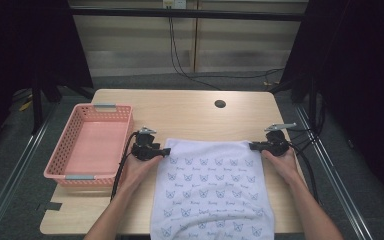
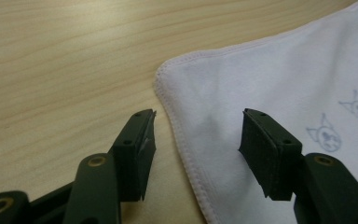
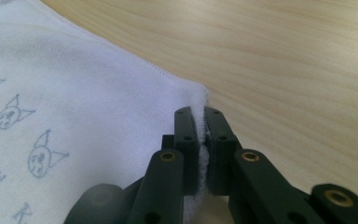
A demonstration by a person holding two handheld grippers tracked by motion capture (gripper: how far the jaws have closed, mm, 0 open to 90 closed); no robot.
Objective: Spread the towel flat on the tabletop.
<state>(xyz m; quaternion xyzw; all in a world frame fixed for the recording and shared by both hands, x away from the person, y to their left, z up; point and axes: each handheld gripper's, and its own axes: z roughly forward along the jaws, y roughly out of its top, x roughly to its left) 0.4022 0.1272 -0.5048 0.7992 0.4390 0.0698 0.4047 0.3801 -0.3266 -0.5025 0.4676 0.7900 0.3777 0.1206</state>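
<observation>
**Towel flat on desk, right corner pinched, left jaws spread at the other corner**

Desk [image 1: 190, 112]: pale wood-grain laminate top, rounded corners, one small dark round hole near the far edge. Towel [image 1: 210, 190]: white, soft fine-nap cloth, roughly rectangular, printed with rows of small grey-blue cat-face outlines and script; stitched hem along its edges. It lay flat on the near middle of the desk, near end draping over the near edge, far edge straight across the desk's middle. Basket [image 1: 102, 111]: pink plastic, rectangular, lattice-perforated walls, grey handle strips at both short ends, sat at the desk's left edge, well apart from the towel.

Left gripper [image 1: 166, 151]: black, hard, blocky jaws, held at the towel's far-left corner. In the left gripper view the left gripper [image 2: 196, 140] stood fairly wide, one jaw over bare wood, the other over cloth, the rounded hemmed towel [image 2: 279, 84] corner between them, pads not pressing it.

Right gripper [image 1: 252, 146]: at the towel's far-right corner. In the right gripper view the right gripper [image 3: 200, 116] was closed narrow, flat pads clamped on a thin fuzzy fold of the towel [image 3: 74, 93] edge.
</observation>
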